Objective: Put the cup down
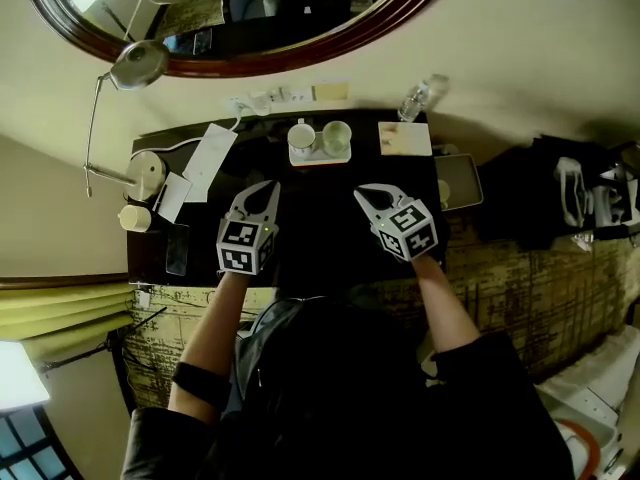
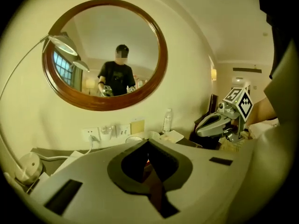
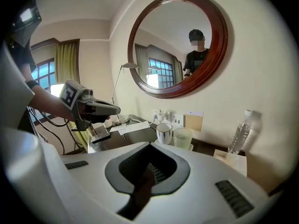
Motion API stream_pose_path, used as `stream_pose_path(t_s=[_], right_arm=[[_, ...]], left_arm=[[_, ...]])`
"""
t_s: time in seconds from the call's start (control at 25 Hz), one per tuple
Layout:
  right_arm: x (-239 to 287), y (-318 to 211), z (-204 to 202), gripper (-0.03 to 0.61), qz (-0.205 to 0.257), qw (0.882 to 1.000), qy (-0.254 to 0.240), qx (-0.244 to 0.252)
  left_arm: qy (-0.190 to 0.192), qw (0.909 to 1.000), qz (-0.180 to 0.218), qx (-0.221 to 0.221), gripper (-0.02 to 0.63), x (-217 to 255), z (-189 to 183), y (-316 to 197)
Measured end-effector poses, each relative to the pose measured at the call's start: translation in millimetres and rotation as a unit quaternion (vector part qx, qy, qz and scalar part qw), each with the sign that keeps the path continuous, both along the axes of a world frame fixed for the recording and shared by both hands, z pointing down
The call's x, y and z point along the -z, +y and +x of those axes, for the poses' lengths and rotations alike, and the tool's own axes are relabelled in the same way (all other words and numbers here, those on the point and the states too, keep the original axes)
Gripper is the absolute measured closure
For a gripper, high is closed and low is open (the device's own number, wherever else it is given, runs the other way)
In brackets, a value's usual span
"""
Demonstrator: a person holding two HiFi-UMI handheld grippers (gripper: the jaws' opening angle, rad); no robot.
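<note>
Both tools hover above the dark desk (image 1: 320, 233), jaws clenched on nothing; left gripper (image 1: 263, 194) and right gripper (image 1: 367, 198) sit well apart from the cup (image 1: 301, 138), prob. because it's already set down; cup stands upright on a white tray (image 1: 322, 158) by the back wall, beside a pale tumbler (image 1: 337, 135); white w/ thin dark rim
</note>
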State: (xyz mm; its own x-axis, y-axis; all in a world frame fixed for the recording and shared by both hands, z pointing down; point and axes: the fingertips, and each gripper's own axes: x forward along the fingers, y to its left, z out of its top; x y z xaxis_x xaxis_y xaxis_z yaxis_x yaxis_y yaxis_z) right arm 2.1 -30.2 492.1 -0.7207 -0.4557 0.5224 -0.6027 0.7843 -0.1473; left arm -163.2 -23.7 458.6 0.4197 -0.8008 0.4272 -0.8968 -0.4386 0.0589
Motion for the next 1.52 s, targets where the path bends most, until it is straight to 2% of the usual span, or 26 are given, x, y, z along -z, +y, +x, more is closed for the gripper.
stream_pose_path(t_s=[0.32,0.6,0.8,1.12,1.16,1.24,1.4,1.48,1.52], right_arm=[[-8.8,16.0,5.9,0.571,-0.012,1.0,0.021,-0.008],[-16.3,16.4,7.8,0.571,-0.012,1.0,0.025,-0.013],[-15.3,15.8,3.8,0.571,-0.016,0.999,0.026,-0.01],[-31.0,-7.2,7.4,0.551,0.003,0.997,0.076,-0.002],[-34.7,-13.0,7.1,0.536,0.006,0.996,0.086,0.006],[-42.2,-24.8,4.7,0.45,0.011,0.994,0.108,0.031],[-50.0,-51.3,-3.2,0.339,0.04,0.983,0.156,0.09],[-55.9,-66.3,-7.2,0.239,0.048,0.976,0.175,0.116],[-59.3,-73.7,-9.0,0.213,0.05,0.973,0.187,0.13]], left_arm=[[0.013,0.9995,-0.019,0.02,0.613,-4.5,-20.4,30.7],[-0.002,0.9997,-0.022,0.005,0.613,-0.4,-15.4,40.0],[0.007,0.9997,-0.024,-0.001,0.613,-2.5,-12.8,37.4],[0.001,0.9996,-0.027,0.001,0.613,-7.3,-9.0,27.6],[-0.002,0.9996,-0.027,0.001,0.612,-8.6,-8.3,25.7],[-0.005,0.9995,-0.031,0.002,0.612,-12.2,-7.6,21.9],[-0.008,0.9992,-0.038,0.009,0.612,-18.6,-5.5,17.4],[-0.007,0.9991,-0.041,0.013,0.612,-21.1,-2.9,13.9],[-0.006,0.999,-0.042,0.015,0.612,-22.4,-1.2,11.9]])
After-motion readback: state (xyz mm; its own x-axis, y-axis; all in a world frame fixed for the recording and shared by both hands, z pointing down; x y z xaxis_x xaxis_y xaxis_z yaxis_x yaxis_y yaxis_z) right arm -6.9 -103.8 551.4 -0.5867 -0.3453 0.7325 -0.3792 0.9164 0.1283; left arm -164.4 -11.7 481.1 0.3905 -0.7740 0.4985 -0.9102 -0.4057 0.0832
